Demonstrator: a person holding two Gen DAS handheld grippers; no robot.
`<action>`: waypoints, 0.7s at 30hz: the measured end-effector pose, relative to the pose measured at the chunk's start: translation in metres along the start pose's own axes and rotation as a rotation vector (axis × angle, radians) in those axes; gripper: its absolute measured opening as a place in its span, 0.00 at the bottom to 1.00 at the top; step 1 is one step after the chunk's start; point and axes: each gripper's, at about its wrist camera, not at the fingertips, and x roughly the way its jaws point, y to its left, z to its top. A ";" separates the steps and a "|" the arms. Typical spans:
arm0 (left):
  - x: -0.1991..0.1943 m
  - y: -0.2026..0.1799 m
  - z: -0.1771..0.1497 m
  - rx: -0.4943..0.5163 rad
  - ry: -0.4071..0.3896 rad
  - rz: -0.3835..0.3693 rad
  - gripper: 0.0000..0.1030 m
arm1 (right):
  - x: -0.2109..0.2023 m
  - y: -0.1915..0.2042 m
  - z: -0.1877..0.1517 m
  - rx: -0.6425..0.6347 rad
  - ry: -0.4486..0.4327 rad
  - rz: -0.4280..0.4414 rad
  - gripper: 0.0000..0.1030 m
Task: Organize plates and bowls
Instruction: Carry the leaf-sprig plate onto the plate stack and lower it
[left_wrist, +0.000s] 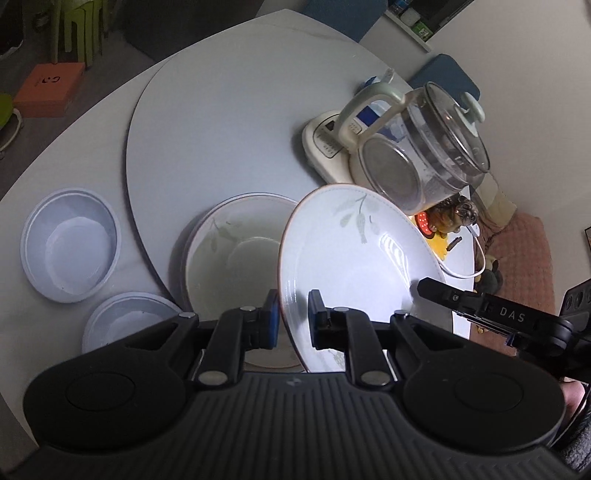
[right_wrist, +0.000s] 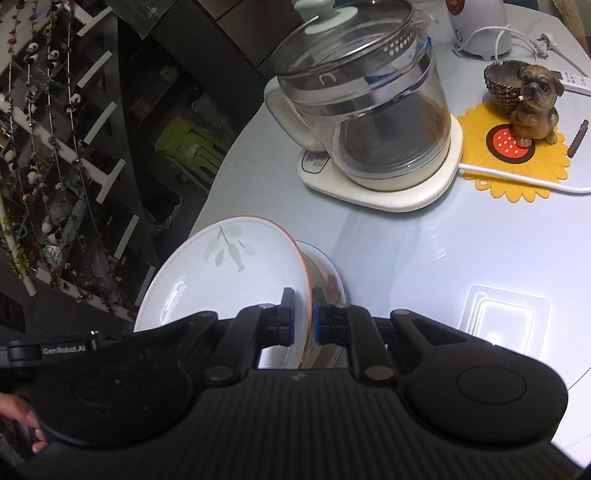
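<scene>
Both grippers pinch one plate, held up over the table.

The left gripper is squeezed tight on the near rim of the round, shiny white plate with pale leaf pictures. The plate tilts, face up, above a matching plate on the smooth grey table. The right gripper is squeezed tight on the rim too. A clear glass kettle stands behind.

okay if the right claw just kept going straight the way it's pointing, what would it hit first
Beyond the white plate it grips, probably the glass kettle on its base; depth is hard to judge, so bare table might come first.
</scene>
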 end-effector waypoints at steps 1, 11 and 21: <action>0.003 0.006 0.001 -0.012 0.004 0.005 0.17 | 0.006 0.001 0.000 -0.002 0.011 -0.003 0.12; 0.042 0.040 0.014 -0.090 0.027 0.031 0.17 | 0.059 0.009 0.015 -0.024 0.075 -0.026 0.12; 0.068 0.050 0.027 -0.087 0.053 0.048 0.17 | 0.082 0.007 0.018 -0.053 0.093 -0.058 0.12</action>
